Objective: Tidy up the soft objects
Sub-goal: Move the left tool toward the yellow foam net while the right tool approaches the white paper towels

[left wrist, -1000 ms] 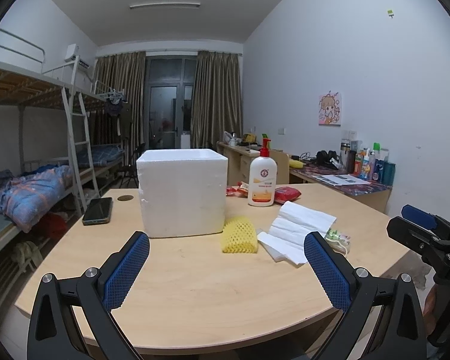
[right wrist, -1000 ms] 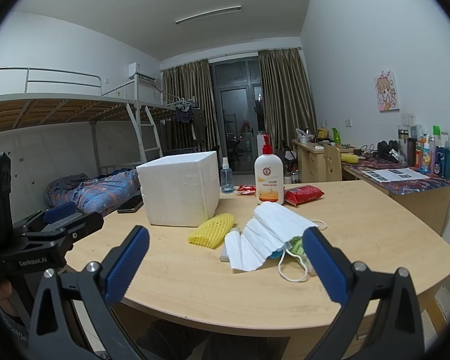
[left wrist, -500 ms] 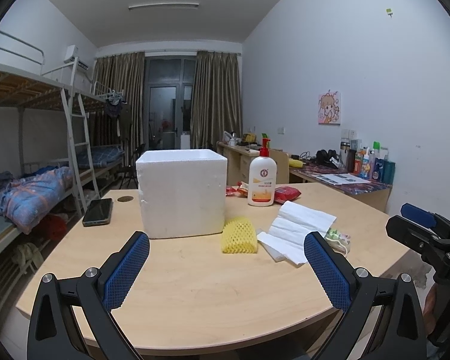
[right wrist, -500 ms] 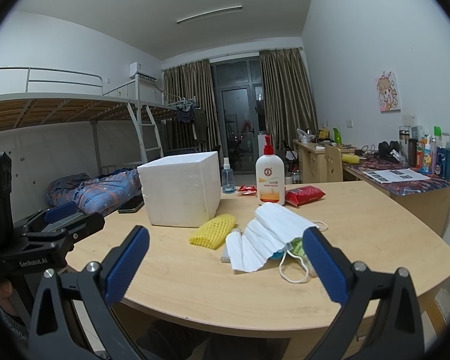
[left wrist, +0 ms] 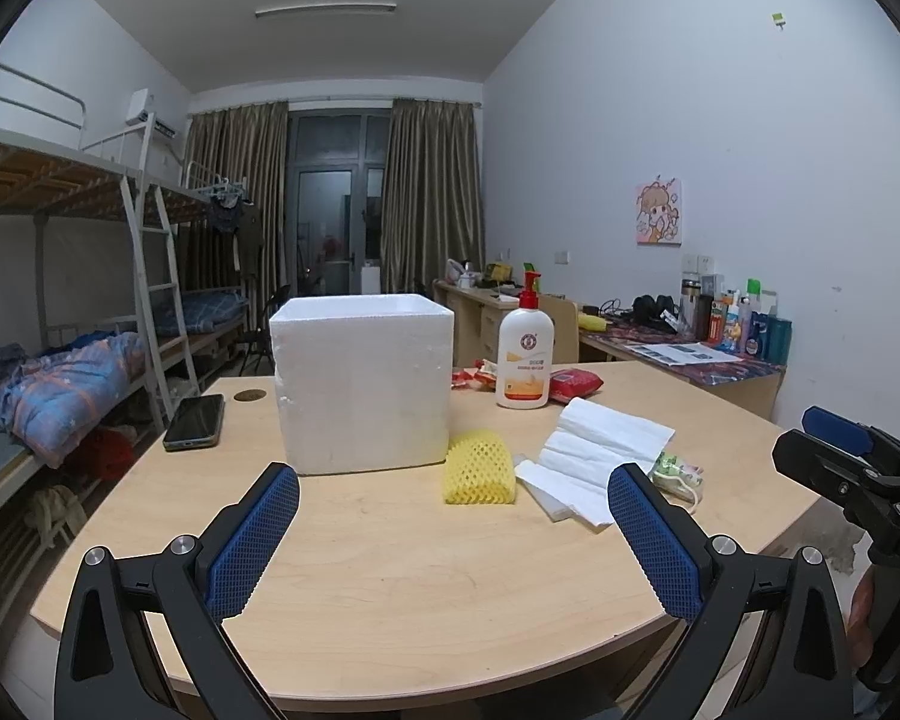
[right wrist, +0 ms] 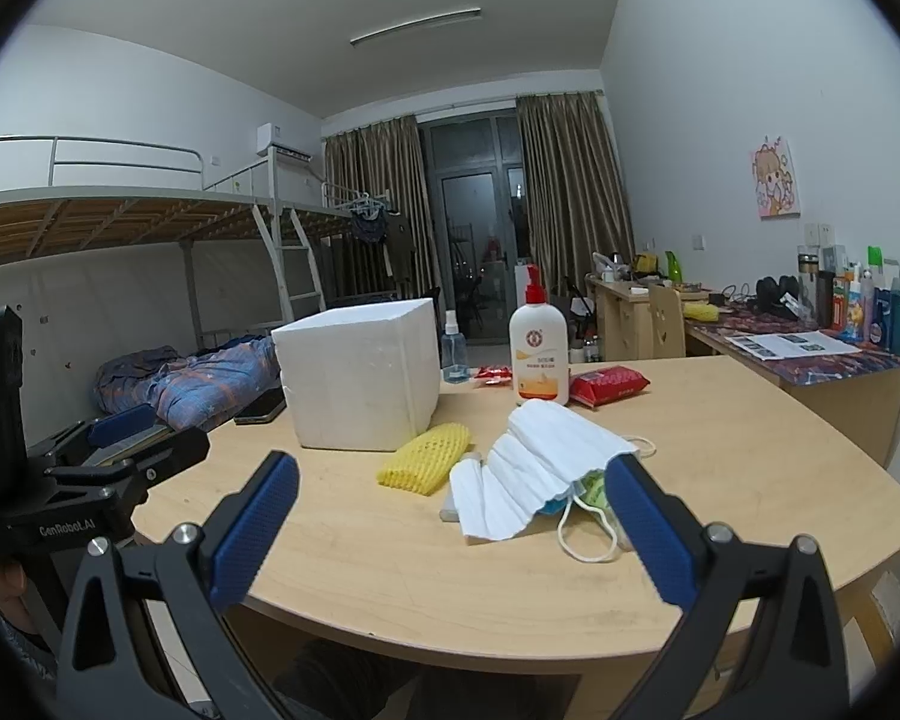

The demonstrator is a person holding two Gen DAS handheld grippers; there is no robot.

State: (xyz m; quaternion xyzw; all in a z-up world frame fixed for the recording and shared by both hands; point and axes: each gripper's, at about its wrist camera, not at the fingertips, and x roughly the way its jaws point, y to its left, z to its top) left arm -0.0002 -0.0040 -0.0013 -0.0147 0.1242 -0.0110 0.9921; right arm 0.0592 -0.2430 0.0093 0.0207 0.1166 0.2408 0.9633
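A white foam box (left wrist: 363, 381) (right wrist: 360, 381) stands on the wooden table (left wrist: 420, 576). Beside it lie a yellow foam net (left wrist: 479, 475) (right wrist: 426, 466), a stack of white face masks (left wrist: 600, 456) (right wrist: 534, 468) and a small green item (left wrist: 675, 471) under the masks. My left gripper (left wrist: 453, 540) is open and empty, above the table's near edge, short of the net. My right gripper (right wrist: 450, 534) is open and empty, near the table edge facing the masks. Each gripper shows at the edge of the other's view.
A pump bottle (left wrist: 525, 354) (right wrist: 539, 351), red snack packets (right wrist: 609, 384), a small spray bottle (right wrist: 453, 348) and a phone (left wrist: 195, 421) sit on the table. A bunk bed (left wrist: 60, 360) stands left, a cluttered desk (left wrist: 690, 354) right.
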